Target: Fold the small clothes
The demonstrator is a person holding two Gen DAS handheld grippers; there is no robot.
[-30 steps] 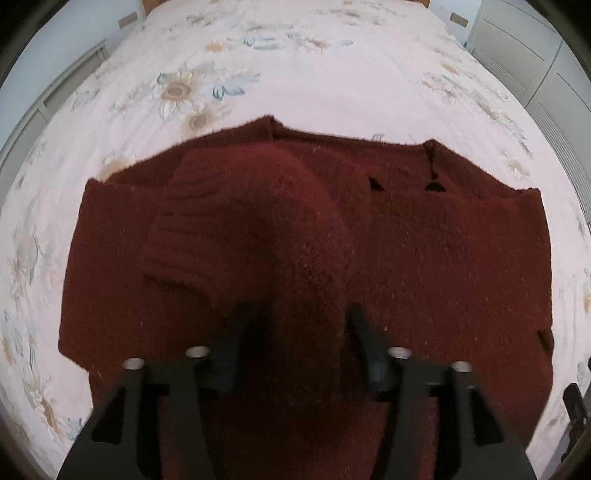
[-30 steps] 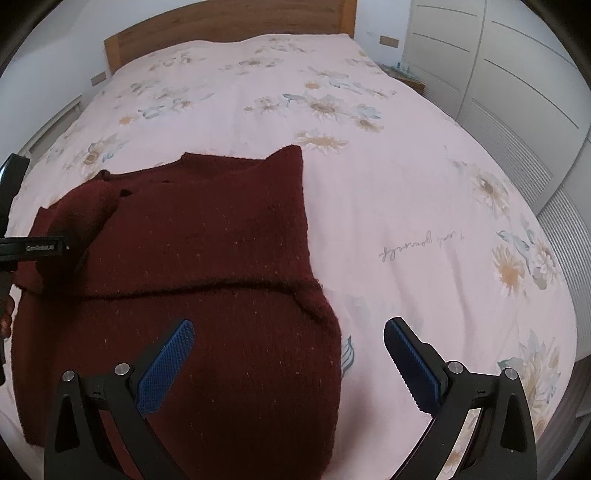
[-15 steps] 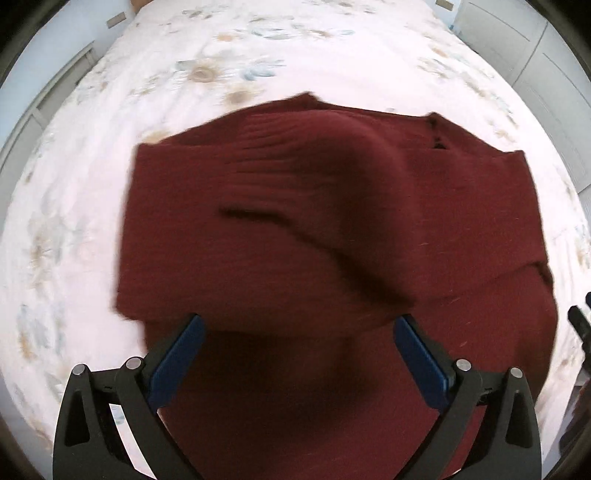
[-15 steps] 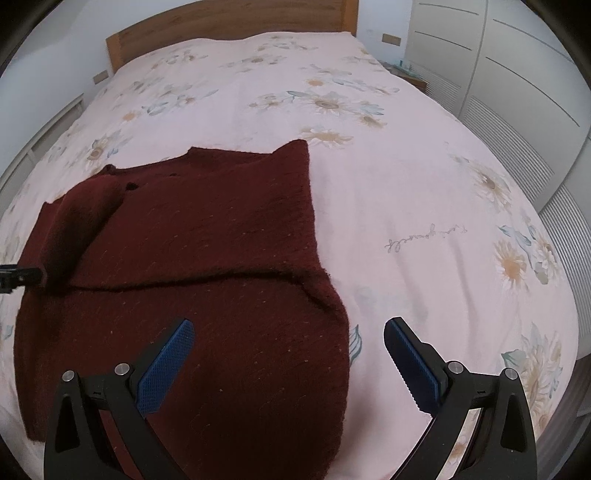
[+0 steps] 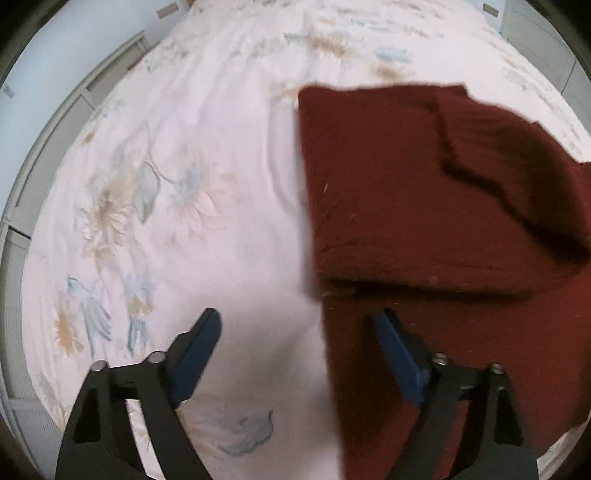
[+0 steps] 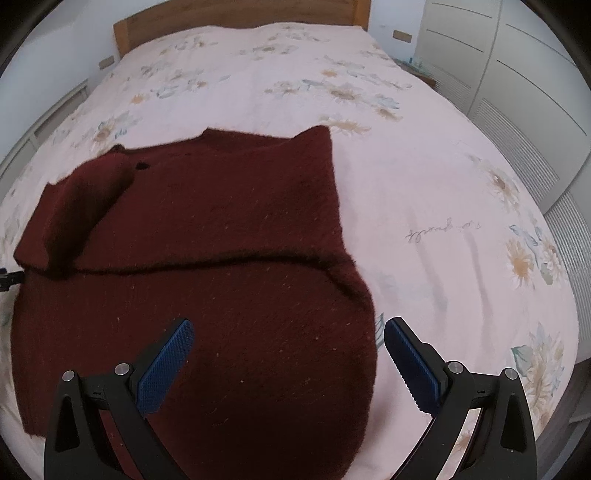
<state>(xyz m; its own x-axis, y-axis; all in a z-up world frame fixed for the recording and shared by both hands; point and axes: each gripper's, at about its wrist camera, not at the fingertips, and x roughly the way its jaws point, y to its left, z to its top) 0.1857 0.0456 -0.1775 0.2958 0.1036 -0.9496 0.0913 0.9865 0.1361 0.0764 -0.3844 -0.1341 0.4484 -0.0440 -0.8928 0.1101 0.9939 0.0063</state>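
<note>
A dark red knitted sweater [image 6: 207, 280] lies flat on the flowered bedspread [image 6: 424, 192], its sleeves folded in over the body. In the left wrist view the sweater [image 5: 424, 206] fills the right half. My left gripper [image 5: 299, 325] hangs over the sweater's left edge, one blue pad above bare bedspread, the other above the knit; its jaws are closing, and no pad presses on anything. My right gripper [image 6: 288, 332] stands open over the sweater's lower right part, the right pad just past its edge.
The pink bedspread [image 5: 184, 206] stretches far beyond the sweater. A wooden headboard [image 6: 236, 14] closes the far end. White wardrobe doors [image 6: 517, 92] line the right side, and a pale wall panel [image 5: 55, 122] runs along the left.
The left gripper let go of the folded sleeve, opened wide, and slid left to the sweater's left edge. The sleeve now lies across the body. The right gripper hardly moved.
</note>
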